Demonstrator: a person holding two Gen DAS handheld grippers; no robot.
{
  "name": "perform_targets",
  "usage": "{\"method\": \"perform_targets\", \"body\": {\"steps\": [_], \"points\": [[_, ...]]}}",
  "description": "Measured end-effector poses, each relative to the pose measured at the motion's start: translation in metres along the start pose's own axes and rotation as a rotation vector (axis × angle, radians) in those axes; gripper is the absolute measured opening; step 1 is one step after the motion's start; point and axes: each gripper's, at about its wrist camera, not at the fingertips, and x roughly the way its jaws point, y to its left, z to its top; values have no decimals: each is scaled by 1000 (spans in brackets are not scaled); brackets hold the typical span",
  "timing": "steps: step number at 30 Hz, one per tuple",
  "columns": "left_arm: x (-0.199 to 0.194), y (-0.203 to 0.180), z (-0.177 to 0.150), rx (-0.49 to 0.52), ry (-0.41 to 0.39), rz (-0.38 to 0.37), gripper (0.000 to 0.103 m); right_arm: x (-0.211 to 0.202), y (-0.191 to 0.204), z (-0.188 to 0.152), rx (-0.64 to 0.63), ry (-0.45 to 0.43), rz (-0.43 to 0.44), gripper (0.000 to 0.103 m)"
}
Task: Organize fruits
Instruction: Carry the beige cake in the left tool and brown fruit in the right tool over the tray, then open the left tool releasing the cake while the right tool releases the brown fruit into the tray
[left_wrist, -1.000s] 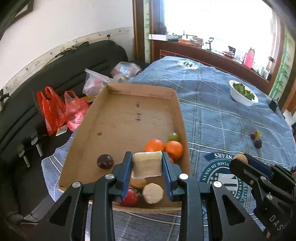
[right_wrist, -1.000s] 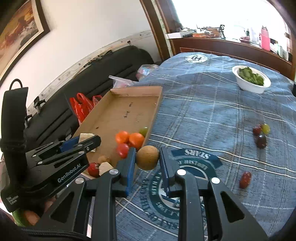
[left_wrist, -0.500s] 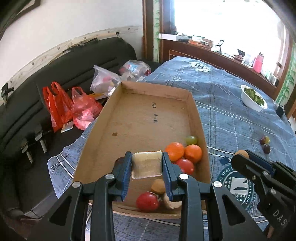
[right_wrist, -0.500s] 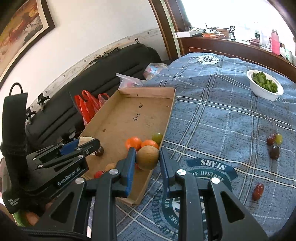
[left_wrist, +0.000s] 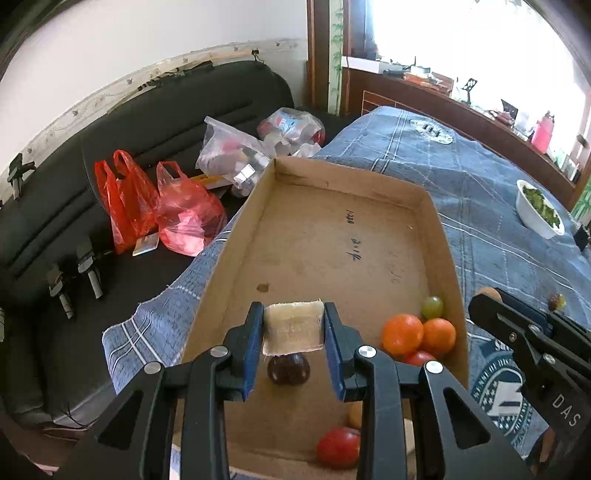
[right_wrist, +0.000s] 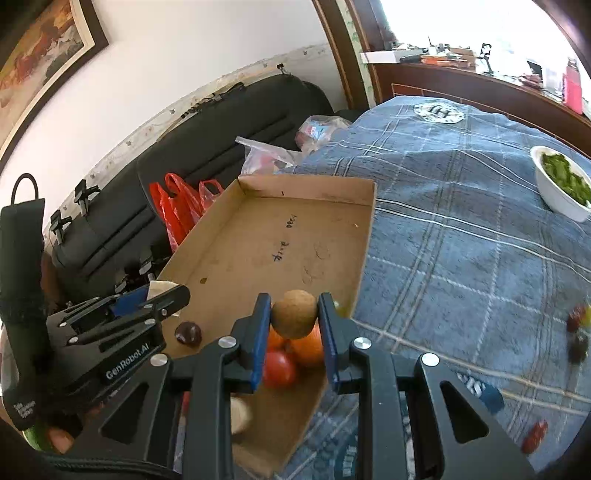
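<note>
Both loads have been carried forward over the shallow brown cardboard tray: the pale cut fruit chunk is clamped in the left gripper, the round tan-brown fruit in the right gripper, so release seems near.

In my left view the cardboard tray fills the centre; fruits lie in its lower right corner, plastic bags are at middle left, and the bowl is at right.
</note>
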Motion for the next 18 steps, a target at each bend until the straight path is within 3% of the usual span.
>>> {"method": "perform_targets", "body": {"steps": [8,14,18], "points": [[26,-2,12,11,64,17,31,44,-1,18,-12,60,15,29],[50,-8,12,33,144,27,30,74,-4,21,-15,117,9,29],[56,-12,9,58,158,48,31,84,-7,17,-16,148,2,29]]}}
